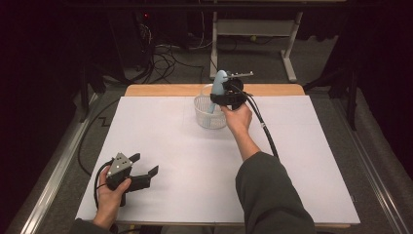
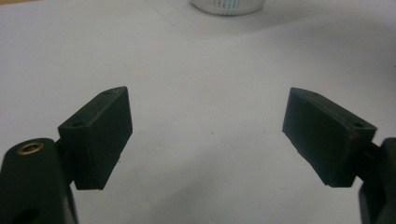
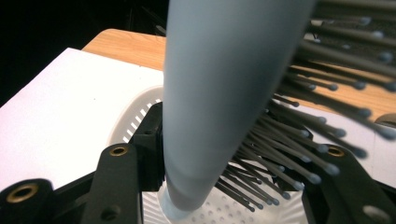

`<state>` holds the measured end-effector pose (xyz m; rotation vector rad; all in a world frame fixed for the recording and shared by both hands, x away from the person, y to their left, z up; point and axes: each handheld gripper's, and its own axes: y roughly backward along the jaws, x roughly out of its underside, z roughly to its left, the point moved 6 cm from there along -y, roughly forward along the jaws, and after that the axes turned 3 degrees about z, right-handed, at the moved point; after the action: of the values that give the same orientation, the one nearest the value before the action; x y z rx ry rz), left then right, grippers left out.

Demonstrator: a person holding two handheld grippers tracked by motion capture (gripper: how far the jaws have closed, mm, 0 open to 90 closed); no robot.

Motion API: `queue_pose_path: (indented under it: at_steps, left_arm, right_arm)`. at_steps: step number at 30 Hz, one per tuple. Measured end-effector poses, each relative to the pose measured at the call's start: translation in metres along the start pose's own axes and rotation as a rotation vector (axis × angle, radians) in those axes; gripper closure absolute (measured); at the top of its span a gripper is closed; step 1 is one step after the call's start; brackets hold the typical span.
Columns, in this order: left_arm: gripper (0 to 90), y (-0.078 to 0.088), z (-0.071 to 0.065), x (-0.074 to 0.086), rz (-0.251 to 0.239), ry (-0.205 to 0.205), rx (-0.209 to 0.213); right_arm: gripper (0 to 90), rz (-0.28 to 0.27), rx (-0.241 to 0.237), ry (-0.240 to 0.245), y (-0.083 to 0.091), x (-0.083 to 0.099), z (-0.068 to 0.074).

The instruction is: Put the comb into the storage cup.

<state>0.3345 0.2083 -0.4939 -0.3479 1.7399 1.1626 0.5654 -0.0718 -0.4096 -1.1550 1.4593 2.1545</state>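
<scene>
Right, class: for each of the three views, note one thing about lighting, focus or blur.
High view: the white table cover is brightly lit, the room behind nearly black. Left gripper view: the basket at the top edge is soft. Right gripper view: the hairbrush sits so close it blurs, its bristle tips smeared; the right gripper reads darker.

No legible text, label or number anywhere.

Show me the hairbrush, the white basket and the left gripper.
hairbrush [image 3: 210, 93], right gripper view, on its pale blue back.
white basket [image 1: 208, 119], high view, on its slotted front wall.
left gripper [image 1: 144, 164], high view, midway between its open fingertips.
</scene>
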Motion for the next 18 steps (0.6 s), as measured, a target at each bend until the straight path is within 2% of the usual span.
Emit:
queue_pose_path:
  at_steps: [9, 12, 18]
  left_arm:
    - [17.0, 0.0, 0.001, 0.0, 0.0, 0.002, -0.009]
    - [17.0, 0.0, 0.001, 0.0, 0.002, 0.006, -0.01]
    - [17.0, 0.001, 0.002, 0.0, 0.0, 0.013, -0.008]
  right_arm:
    - [46.9, 0.027, 0.001, -0.012, 0.003, 0.002, -0.007]
    - [45.0, 0.033, 0.015, 0.002, 0.004, 0.002, -0.009]
    - [40.7, 0.047, 0.014, -0.015, 0.005, 0.006, -0.018]
